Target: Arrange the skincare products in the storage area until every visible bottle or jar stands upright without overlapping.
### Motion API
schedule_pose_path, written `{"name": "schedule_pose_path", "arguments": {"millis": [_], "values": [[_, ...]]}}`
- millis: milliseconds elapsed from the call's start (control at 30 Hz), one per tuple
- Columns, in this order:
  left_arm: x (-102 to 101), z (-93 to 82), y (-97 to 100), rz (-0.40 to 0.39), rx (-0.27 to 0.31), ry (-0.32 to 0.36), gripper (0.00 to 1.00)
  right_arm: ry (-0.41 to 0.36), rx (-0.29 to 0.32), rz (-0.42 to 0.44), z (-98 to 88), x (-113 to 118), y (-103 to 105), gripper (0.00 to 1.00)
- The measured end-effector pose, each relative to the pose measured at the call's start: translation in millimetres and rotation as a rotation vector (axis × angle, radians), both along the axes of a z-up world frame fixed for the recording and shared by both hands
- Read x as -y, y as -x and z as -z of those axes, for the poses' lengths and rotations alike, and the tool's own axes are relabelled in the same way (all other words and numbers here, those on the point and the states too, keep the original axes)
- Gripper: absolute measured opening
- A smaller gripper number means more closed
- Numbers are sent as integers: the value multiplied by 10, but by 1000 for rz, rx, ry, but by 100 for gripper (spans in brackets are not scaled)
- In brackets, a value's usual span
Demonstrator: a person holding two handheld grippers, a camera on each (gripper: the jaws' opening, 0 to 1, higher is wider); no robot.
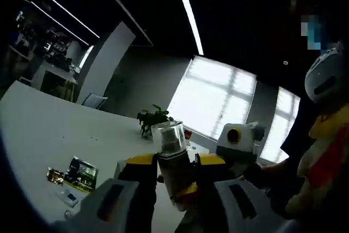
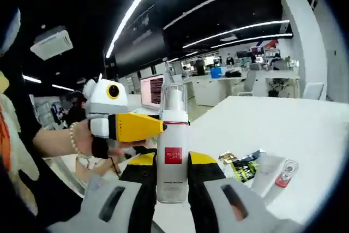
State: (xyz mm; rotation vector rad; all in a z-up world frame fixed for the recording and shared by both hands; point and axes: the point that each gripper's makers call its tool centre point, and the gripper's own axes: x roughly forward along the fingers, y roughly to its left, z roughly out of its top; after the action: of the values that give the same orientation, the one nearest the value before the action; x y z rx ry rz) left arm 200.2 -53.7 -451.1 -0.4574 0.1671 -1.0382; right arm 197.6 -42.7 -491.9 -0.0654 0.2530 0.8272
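A white pump bottle point(image 2: 172, 156) with a clear cap and a red label stands upright between my right gripper's point(image 2: 172, 162) yellow pads, which are shut on its lower body. From the left, my left gripper point(image 2: 161, 126), held by a hand, reaches in and its yellow jaw meets the bottle near the neck. In the left gripper view the same clear-capped bottle point(image 1: 173, 159) sits tilted between the left gripper's point(image 1: 175, 163) closed pads. The right gripper's white housing point(image 1: 238, 137) shows just right of it.
On the white table point(image 2: 305, 129) lie dark sachets point(image 2: 241, 165), a white tube point(image 2: 267, 174) and a small clear-capped bottle point(image 2: 286, 174) on its side. Sachets point(image 1: 79, 174) also lie at the left. A potted plant point(image 1: 152, 119) stands farther back. The person point(image 1: 322, 151) is close on the right.
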Motion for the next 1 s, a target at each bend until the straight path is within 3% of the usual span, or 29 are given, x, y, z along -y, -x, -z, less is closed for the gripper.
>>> {"name": "schedule_pose_path", "arguments": {"millis": [100,233,333,467,700,833,933,967,1000], "values": [[21,24,-91,-107,-65,38,22,71,97,67,16,51,-50,21],[25,77,-118,-197,-62,2,21,74,113,123,75,90,-33,21],[-20,145,-168,-299,-129,17,17,101,129,143,116,111,-27,21],[-27,182,-164,-336,-109,-25,15,115,134,154,164,132,-35,21],[-50,225,-161,-400,-66,-181,18,125,131,160,226,162,-55,21],[43,232,-121,-378,-35,-226,17,121,121,167,280,201,-57,21],[141,260,-85,-314,-19,-252,16,120,110,173,327,268,-50,21],[170,287,-79,-285,-11,-274,16,88,84,127,355,245,-15,22],[242,286,-53,-222,-20,-247,16,70,74,118,324,299,8,22]]}}
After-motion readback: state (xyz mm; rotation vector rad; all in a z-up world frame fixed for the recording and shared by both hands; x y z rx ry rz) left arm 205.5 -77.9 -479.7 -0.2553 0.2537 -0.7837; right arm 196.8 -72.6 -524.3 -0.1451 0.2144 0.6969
